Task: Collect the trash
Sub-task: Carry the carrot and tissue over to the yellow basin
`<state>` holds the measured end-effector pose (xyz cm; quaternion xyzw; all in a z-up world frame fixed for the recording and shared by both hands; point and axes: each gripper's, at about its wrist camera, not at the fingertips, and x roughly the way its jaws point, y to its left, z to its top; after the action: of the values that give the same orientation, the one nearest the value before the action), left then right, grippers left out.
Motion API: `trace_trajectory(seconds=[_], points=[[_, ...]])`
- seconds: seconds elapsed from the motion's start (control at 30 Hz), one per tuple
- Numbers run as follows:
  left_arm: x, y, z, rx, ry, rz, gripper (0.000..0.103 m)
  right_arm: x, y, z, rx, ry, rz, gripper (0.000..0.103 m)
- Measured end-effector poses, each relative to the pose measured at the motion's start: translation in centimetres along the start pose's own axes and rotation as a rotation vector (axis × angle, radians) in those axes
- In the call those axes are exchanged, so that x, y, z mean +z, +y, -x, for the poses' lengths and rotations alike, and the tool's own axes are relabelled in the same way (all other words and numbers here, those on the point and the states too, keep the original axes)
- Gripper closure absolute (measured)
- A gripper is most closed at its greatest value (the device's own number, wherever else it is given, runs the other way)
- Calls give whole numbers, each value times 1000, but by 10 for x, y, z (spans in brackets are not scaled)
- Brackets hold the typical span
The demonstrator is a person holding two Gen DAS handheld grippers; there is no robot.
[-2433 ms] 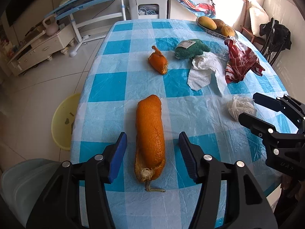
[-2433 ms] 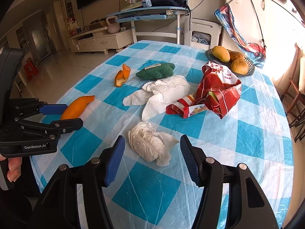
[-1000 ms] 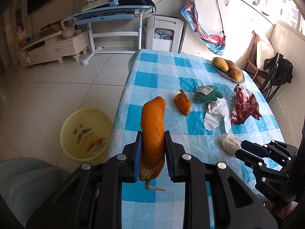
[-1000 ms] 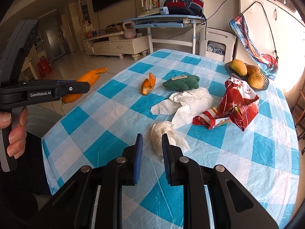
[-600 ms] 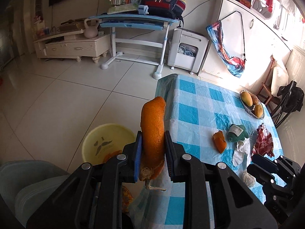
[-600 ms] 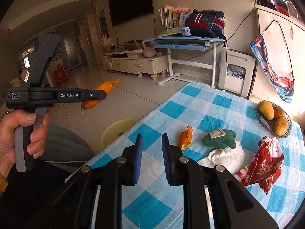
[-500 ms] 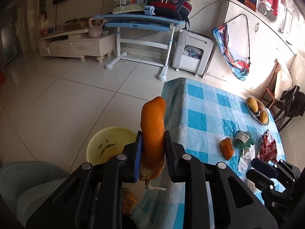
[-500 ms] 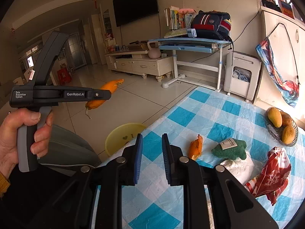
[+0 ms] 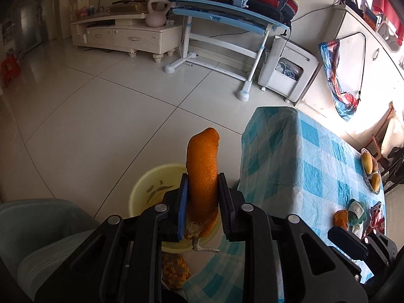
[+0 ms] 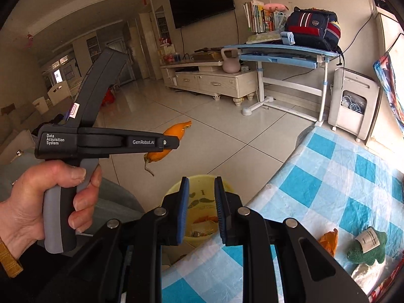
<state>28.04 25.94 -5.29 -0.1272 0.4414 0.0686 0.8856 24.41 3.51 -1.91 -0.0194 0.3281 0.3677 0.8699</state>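
Swung off the checked table, the left gripper, clamped on the orange peel, now hangs above the yellow bin at lower centre, ready to drop; the right gripper follows, nearly closed and empty.

1. The left gripper is black plastic, with two flat arms that run out to its fingers.
2. Each finger carries a blue ribbed pad on its inner face.
3. Round silver screws sit on the arms, two to a side.
4. The right gripper has the same build: black arms, blue pads, silver screws.
5. Seen from the side in the right wrist view, the left gripper has a tall dark grey upright and a grey handle.
6. White print on its body reads "Data Acquisition System" and "GenRobot.AI"; a small red-edged label sits on the upright.
7. The left hand wears a mustard-yellow cuff under a dark sleeve.
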Motion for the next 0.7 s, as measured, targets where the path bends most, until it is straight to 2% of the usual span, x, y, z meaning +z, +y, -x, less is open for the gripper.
trace_trajectory(seconds=[0.1,0.23,0.27,0.3,0.4,0.57,0.7], points=[[0,7,-2,1,0,14,81,3,1,-9,16,6,-12,82],[-1,5,3,6,-13,-16,81,-4,8,1,16,24,-6,81],[-2,5,5,4,-17,-18,81,-9,9,8,7,28,-4,72],[-2,4,6,2,-20,-19,81,-15,8,19,-10,28,-4,59],[-1,2,11,-6,-28,-21,81,-44,-8,58,-112,31,-14,55],[-2,-8,13,-8,-29,-42,81,-99,-57,112,-347,127,-73,55],[-6,-11,13,-3,-25,-56,81,-116,-85,117,-382,195,-123,55]])
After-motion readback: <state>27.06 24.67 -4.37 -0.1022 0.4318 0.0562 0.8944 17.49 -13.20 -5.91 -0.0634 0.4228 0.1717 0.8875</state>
